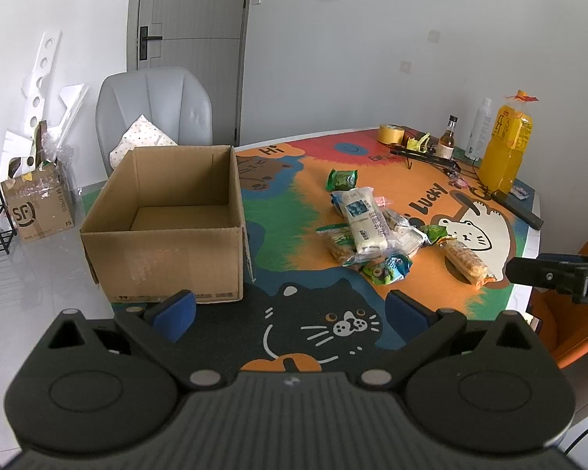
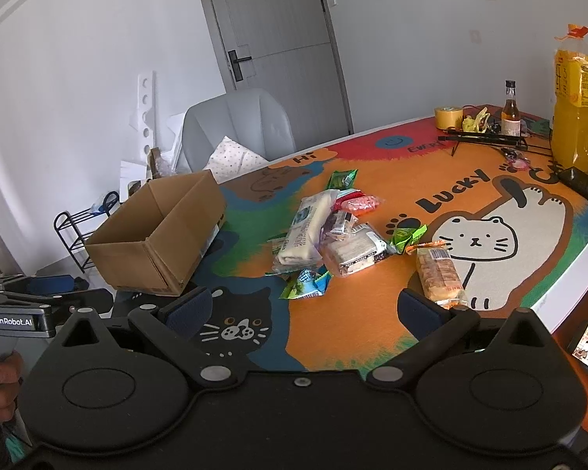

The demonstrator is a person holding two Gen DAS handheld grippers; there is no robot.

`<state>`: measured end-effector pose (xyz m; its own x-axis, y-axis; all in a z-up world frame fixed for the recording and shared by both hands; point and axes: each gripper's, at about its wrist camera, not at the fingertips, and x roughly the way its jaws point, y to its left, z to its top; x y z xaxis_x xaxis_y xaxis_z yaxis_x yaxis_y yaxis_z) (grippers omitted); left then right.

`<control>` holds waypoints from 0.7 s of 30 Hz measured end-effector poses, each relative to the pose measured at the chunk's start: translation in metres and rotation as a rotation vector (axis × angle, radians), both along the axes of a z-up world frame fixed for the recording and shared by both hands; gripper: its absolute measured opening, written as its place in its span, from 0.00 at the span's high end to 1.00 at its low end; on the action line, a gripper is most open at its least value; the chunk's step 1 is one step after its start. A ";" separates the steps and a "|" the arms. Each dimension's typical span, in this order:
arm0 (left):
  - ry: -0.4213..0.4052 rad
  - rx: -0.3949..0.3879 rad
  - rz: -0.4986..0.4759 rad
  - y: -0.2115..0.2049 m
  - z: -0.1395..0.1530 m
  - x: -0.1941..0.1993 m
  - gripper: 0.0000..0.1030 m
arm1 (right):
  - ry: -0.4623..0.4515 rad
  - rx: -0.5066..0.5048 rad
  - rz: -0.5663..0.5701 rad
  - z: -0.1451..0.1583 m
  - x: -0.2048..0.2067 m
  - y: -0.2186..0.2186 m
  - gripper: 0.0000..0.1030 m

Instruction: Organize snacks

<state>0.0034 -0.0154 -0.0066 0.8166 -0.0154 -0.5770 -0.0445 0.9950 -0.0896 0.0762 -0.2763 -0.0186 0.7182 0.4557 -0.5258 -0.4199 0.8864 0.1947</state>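
Observation:
An empty open cardboard box [image 1: 164, 231] [image 2: 156, 241] stands on the left part of the colourful cat mat [image 1: 294, 313] [image 2: 372, 286]. A heap of snack packets [image 1: 372, 227] [image 2: 325, 231] lies mid-table, topped by a long white packet [image 1: 362, 219] [image 2: 303, 231]. A wafer bar in an orange wrapper [image 1: 466, 262] [image 2: 439, 274] lies apart to the right. My left gripper [image 1: 290, 313] hovers open over the black cat print, near the box's front. My right gripper [image 2: 305, 313] hangs open just short of the wafer bar. Both hold nothing.
At the table's far right stand an orange juice bottle [image 1: 507, 145] [image 2: 576, 102], a small brown bottle [image 1: 447, 137] [image 2: 510, 111], a yellow tape roll [image 1: 391, 133] [image 2: 449, 117] and a black stand [image 1: 423, 154]. A grey chair [image 1: 153, 113] [image 2: 239, 129] stands behind the box. A hand [image 2: 0, 384] holds the left gripper's handle.

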 end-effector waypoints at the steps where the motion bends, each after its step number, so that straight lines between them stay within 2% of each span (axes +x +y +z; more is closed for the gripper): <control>1: 0.000 0.000 0.000 0.000 0.000 0.000 0.01 | 0.001 0.000 0.000 0.000 0.000 0.000 0.00; 21: -0.003 -0.009 0.020 -0.002 -0.010 0.006 0.01 | 0.004 -0.013 -0.013 -0.009 0.005 -0.001 0.00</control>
<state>0.0090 -0.0176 -0.0169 0.8183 -0.0047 -0.5747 -0.0637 0.9931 -0.0988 0.0810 -0.2770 -0.0276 0.7222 0.4393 -0.5343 -0.4074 0.8944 0.1848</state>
